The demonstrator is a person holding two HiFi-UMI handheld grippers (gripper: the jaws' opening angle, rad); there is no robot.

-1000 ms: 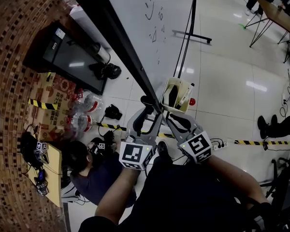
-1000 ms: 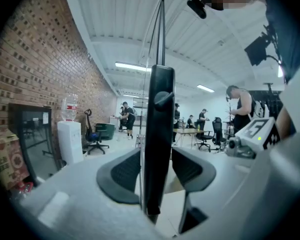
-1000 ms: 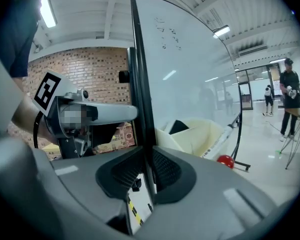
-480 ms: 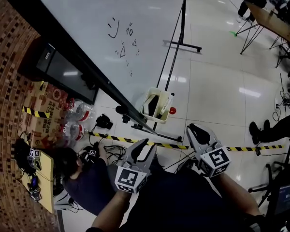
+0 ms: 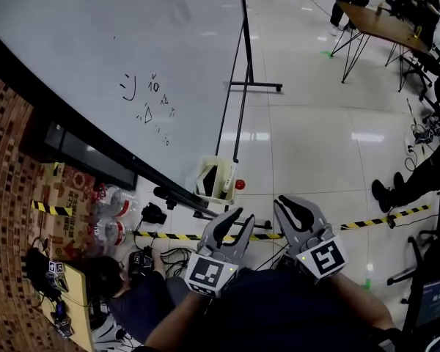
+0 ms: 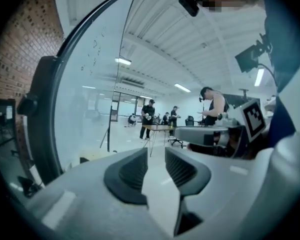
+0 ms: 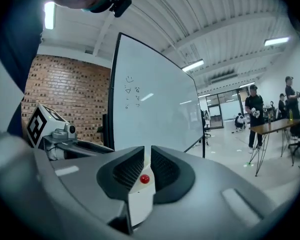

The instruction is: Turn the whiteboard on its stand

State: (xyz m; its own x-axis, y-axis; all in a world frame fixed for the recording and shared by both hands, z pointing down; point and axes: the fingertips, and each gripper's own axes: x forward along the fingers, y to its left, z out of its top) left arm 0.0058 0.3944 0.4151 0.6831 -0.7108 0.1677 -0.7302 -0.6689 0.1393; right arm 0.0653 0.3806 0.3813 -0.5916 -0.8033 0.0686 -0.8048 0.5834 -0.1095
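The whiteboard (image 5: 95,50) fills the upper left of the head view, its written face showing and its black lower edge (image 5: 132,163) slanting down to the stand's foot. A cream tray (image 5: 216,180) with a red ball hangs by that corner. My left gripper (image 5: 242,217) is held back from the board; its jaws are closing with nothing between them (image 6: 155,154). My right gripper (image 5: 290,205) is beside it, shut and empty (image 7: 147,156). The board stands to the left in the left gripper view (image 6: 90,94) and ahead in the right gripper view (image 7: 155,109).
A person (image 5: 128,288) sits on the floor at the lower left beside water bottles (image 5: 114,211) and boxes (image 5: 66,189). A dark screen (image 5: 88,160) leans on the brick wall. Yellow-black tape (image 5: 385,218) crosses the floor. People stand at a table (image 5: 381,20) far right.
Both grippers have come off the board's lower corner and drawn back towards me. The board, seen edge-on before, now shows its wide face. The left jaws have narrowed.
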